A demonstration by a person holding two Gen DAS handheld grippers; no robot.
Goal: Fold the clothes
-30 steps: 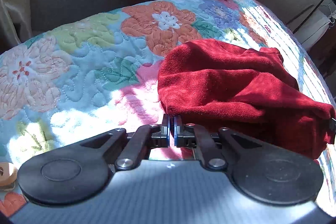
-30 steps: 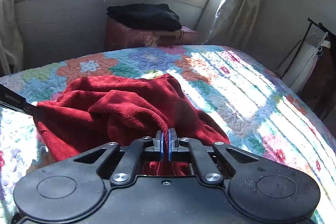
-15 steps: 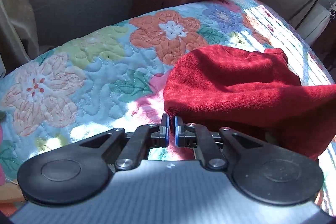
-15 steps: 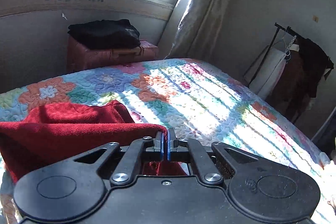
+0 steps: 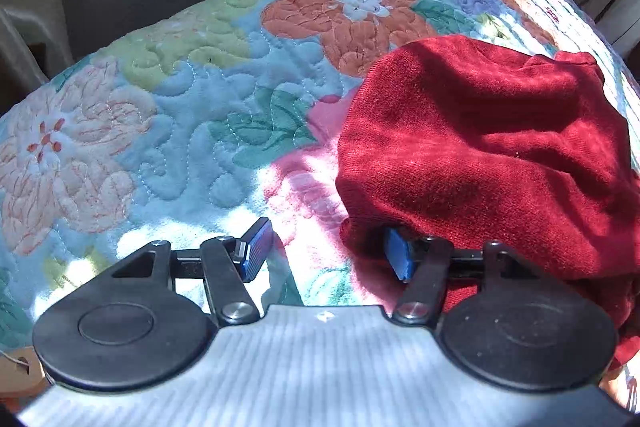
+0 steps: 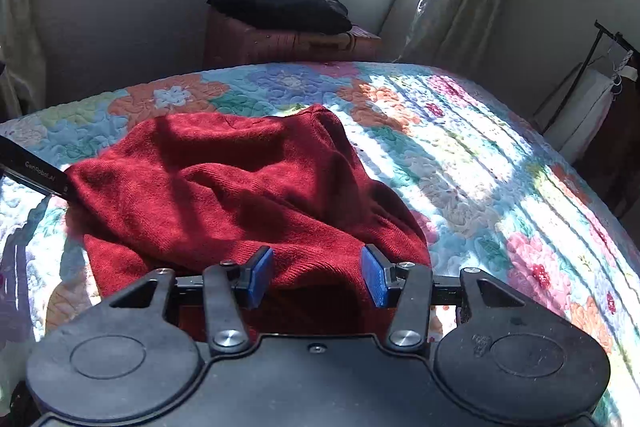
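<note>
A dark red knit garment point(image 5: 480, 155) lies bunched on the floral quilt point(image 5: 192, 131); it also shows in the right wrist view point(image 6: 224, 187). My left gripper point(image 5: 328, 253) is open at the garment's left edge, its right blue pad point(image 5: 398, 257) touching the cloth, nothing held. My right gripper point(image 6: 316, 277) is open just above the garment's near edge, empty. The left gripper's finger point(image 6: 36, 173) shows at the garment's left side in the right wrist view.
The quilt point(image 6: 500, 179) covers a bed. Behind it stands a brown trunk point(image 6: 288, 43) with black folded clothes point(image 6: 280, 5) on top, under a window. A clothes rack point(image 6: 592, 83) stands at the right. Curtains hang beside the window.
Both grippers were shut on the red garment and holding it up; now both have opened and the garment lies released on the quilt.
</note>
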